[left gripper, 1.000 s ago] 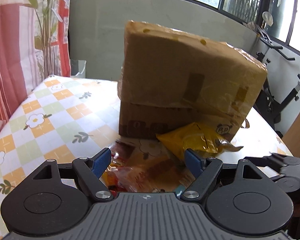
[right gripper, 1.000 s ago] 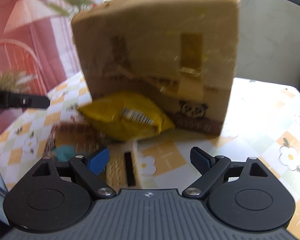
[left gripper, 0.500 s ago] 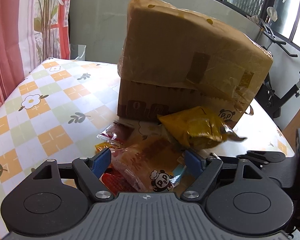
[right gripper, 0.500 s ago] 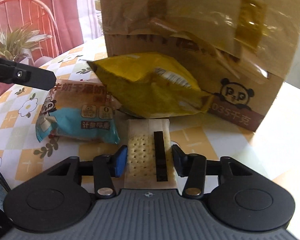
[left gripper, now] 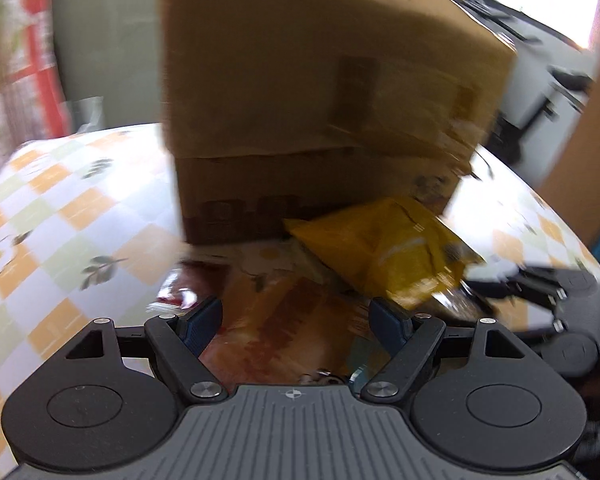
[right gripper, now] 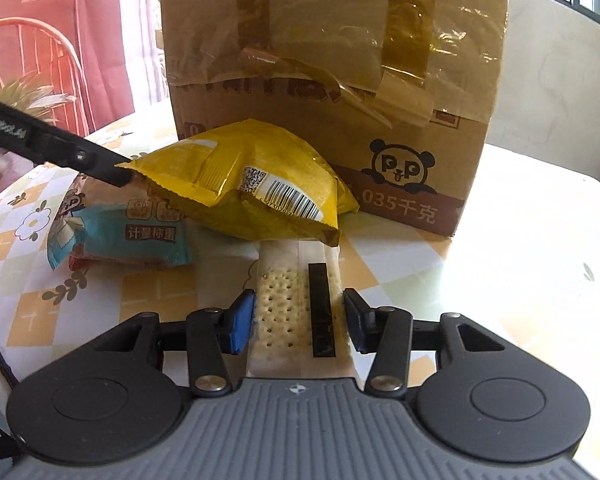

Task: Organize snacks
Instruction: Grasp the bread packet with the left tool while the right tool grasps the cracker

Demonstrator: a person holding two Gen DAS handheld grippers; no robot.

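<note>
Cracker packet [right gripper: 296,312] lies between the right gripper's [right gripper: 299,318] narrowed fingers, pads touching its edges.

Right gripper [right gripper: 298,320] pads clamp a cracker packet [right gripper: 296,312] on the counter [right gripper: 520,248]; jaws just closed in. Yellow bag [right gripper: 244,184] overlaps its far end, cardboard box [right gripper: 332,80] behind, blue packet [right gripper: 128,236] left.

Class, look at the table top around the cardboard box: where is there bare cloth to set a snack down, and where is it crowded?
Free: the cloth right of the box, and the checked stretch to its left. Crowded: in front of the box, where the yellow bag, blue packet and cracker pack lie.
</note>
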